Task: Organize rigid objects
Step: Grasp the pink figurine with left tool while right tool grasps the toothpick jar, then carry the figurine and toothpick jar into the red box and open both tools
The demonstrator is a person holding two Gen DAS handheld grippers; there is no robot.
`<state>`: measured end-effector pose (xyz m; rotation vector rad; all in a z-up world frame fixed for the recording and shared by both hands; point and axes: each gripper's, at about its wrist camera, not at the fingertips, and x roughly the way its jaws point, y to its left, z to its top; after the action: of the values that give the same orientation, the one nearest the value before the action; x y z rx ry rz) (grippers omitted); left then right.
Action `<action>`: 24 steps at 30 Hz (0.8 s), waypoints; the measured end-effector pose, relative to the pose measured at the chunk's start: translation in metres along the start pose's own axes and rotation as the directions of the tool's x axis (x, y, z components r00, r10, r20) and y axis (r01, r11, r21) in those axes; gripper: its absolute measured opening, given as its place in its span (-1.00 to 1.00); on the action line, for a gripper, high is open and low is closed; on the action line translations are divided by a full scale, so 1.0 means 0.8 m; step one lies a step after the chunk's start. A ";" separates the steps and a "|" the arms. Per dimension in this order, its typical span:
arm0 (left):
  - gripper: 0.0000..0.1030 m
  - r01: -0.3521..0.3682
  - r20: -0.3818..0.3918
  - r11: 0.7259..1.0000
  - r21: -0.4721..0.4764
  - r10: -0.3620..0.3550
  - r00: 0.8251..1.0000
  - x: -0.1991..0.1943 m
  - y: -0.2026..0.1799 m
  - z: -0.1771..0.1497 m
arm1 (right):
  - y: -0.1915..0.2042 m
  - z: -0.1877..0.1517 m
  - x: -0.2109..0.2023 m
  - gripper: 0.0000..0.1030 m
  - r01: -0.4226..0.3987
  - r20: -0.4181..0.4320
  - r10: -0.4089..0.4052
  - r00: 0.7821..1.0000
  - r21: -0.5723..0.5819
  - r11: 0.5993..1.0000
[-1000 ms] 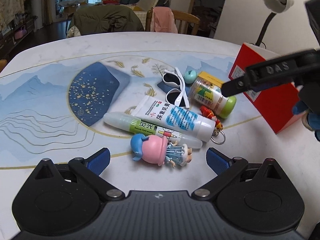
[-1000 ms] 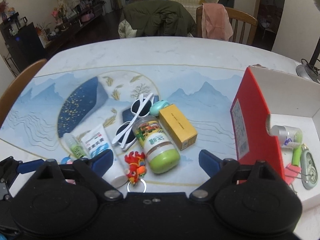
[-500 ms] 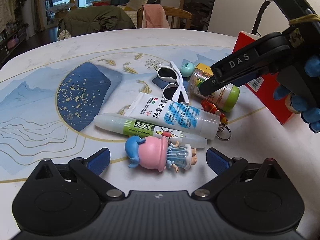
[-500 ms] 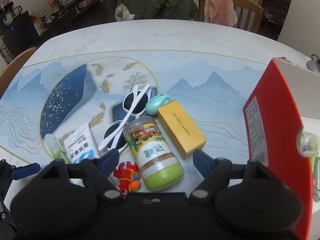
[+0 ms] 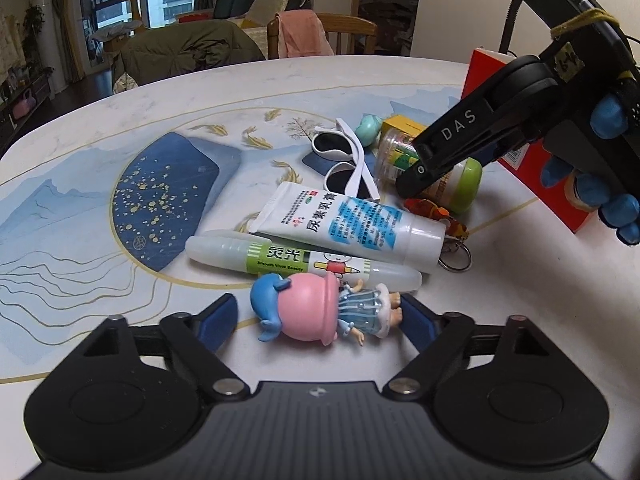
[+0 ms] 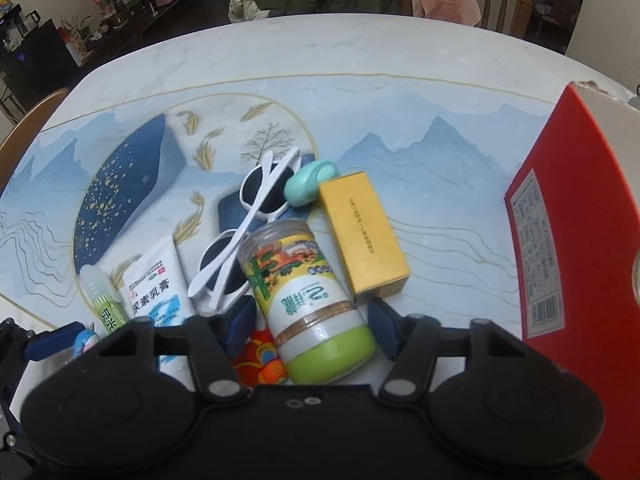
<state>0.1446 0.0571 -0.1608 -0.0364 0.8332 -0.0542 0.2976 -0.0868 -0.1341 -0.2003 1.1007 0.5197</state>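
Left wrist view: the left gripper (image 5: 316, 318) sits low in the frame, jaws closing around a doll (image 5: 320, 310) with blue hair and a pink hat that lies between the pads; no firm press is visible. Above the doll lie a green-labelled stick (image 5: 300, 258) and a white cream tube (image 5: 352, 226). Only this view shows the blue-gloved hand (image 5: 592, 184) at the right edge.

Right wrist view: the right gripper (image 6: 312, 320) is closing around a green-capped jar (image 6: 308, 300) at lower centre; contact cannot be confirmed. A yellow box (image 6: 364, 234), white sunglasses (image 6: 248, 232) and a red carton (image 6: 576, 272) at the right edge appear plainly here.
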 end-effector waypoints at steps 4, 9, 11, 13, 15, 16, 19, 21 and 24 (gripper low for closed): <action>0.50 0.000 0.003 1.000 0.012 -0.001 1.000 -0.002 -0.004 0.000 | -0.001 0.000 -0.001 0.11 -0.008 -0.004 0.008 1.000 0.003 1.000; 0.50 -0.008 -0.009 1.000 0.006 0.008 1.000 -0.004 -0.005 0.000 | -0.006 -0.005 -0.006 -0.03 -0.029 -0.012 0.030 0.999 0.040 0.999; 0.50 -0.003 -0.019 1.000 -0.002 0.003 1.000 -0.005 -0.005 0.001 | -0.009 -0.007 -0.009 -0.05 -0.041 -0.013 0.042 0.999 0.067 0.997; 0.50 0.003 -0.025 1.000 -0.021 -0.004 1.000 -0.007 -0.003 0.001 | -0.015 -0.009 -0.015 -0.07 -0.056 -0.012 0.058 0.998 0.105 0.993; 0.50 0.008 -0.030 0.999 -0.037 -0.009 0.999 -0.011 -0.002 0.000 | -0.020 -0.013 -0.020 -0.08 -0.066 -0.014 0.069 0.998 0.134 0.989; 0.50 0.008 -0.032 0.999 -0.043 -0.009 0.999 -0.012 -0.003 0.000 | -0.023 -0.016 -0.023 -0.08 -0.073 -0.013 0.076 0.997 0.149 0.986; 0.50 0.007 -0.035 0.999 -0.053 -0.009 0.999 -0.020 -0.005 -0.001 | -0.029 -0.023 -0.035 -0.13 -0.094 -0.005 0.097 0.995 0.192 0.977; 0.50 0.009 -0.034 0.998 -0.064 -0.012 0.999 -0.025 -0.006 -0.001 | -0.033 -0.028 -0.044 -0.13 -0.106 -0.002 0.109 0.994 0.215 0.971; 0.49 0.008 -0.030 0.997 -0.079 -0.010 0.999 -0.033 -0.009 0.000 | -0.037 -0.034 -0.055 -0.14 -0.112 0.003 0.114 0.993 0.227 0.967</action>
<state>0.1261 0.0514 -0.1408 -0.1137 0.8655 -0.0301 0.2751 -0.1363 -0.1106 0.0604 1.1762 0.4900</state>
